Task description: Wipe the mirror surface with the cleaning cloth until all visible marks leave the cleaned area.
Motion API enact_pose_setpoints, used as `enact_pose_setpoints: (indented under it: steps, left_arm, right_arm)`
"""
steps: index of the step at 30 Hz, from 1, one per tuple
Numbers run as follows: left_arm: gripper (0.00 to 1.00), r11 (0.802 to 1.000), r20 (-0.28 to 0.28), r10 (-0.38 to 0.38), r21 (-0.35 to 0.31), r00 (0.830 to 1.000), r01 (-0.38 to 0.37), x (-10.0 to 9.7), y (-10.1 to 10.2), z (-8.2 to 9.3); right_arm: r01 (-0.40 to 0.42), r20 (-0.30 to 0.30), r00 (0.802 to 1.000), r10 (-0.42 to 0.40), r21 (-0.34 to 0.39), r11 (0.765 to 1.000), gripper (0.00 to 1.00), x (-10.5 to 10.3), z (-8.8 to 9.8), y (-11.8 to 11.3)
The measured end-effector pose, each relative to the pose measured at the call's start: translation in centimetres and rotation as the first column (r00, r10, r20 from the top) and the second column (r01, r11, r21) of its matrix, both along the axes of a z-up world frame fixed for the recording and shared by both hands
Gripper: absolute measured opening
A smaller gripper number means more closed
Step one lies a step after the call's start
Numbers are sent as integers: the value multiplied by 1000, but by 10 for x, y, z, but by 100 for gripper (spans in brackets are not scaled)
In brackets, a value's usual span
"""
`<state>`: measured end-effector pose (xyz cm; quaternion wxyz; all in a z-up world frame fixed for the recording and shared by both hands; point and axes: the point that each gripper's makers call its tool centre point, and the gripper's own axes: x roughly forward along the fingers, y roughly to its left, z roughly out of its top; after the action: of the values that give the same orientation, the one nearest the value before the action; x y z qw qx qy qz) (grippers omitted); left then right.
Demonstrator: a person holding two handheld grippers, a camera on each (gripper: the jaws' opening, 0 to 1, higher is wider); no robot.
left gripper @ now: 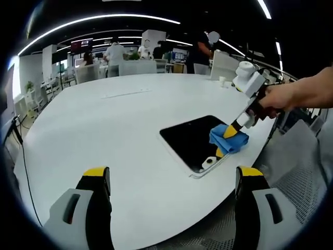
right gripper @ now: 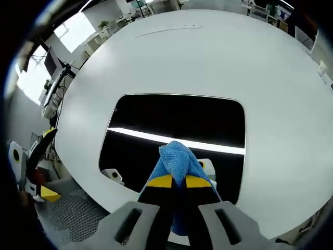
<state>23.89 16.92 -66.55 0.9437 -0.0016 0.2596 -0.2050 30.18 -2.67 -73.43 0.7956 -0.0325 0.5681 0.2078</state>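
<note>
While the right gripper [right gripper: 175,181] is clenched on the blue cloth [right gripper: 177,156], its yellow-tipped jaws stand pressed together around the bunched fabric, which sticks out just ahead of the tips and touches the mirror [right gripper: 177,117]. That mirror, a dark rounded rectangle, lies flat on the white table [right gripper: 208,57] near its edge, and a bright strip of light is reflected across the glass just beyond the cloth. Seen from the left gripper view, the same cloth [left gripper: 228,138] sits on the near right corner of the mirror [left gripper: 190,140], with the right gripper [left gripper: 235,126] reaching down to it from the right in a hand [left gripper: 278,99]. The left gripper [left gripper: 171,179] hangs released, its two jaws wide apart with nothing between them, above the bare table [left gripper: 119,125] and well apart from mirror and cloth, which lie ahead of it and to its right. People stand at desks far behind the table.
</note>
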Motion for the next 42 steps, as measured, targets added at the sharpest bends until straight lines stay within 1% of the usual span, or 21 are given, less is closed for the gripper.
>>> enact_pose_setpoints:
  steps: [13,17,23,29,37,42]
  left_arm:
    - [99,1000,4,-4,-18,1000,4,1,-2,2]
    - [99,1000,4,-1,-26,1000,1,1,-2,2]
    - [99,1000,4,0,-27,1000,0,1,-2,3]
    - [99,1000,4,4,-27,1000,-4,1,-1,2]
    - [99,1000,4,2,-25,1000,-2,1,-1,2]
    - [99,1000,0,0,-24,1000,0,1,-2,2]
  right_arm:
    - [-23,0,1000,23,37,999,1,0,-3,35]
    - [-45,2,999,45,39,998,1,-3,-2,48]
    - [-91,20,996,91,14,996,1,-7,-1,68]
    - [-119,9,993,119,33,992,1,-10,-1,86]
    - [-140,0,990,140,49,989,1,-11,-2,100]
    - [-160,10,987,159,54,986,1,-10,-3,107]
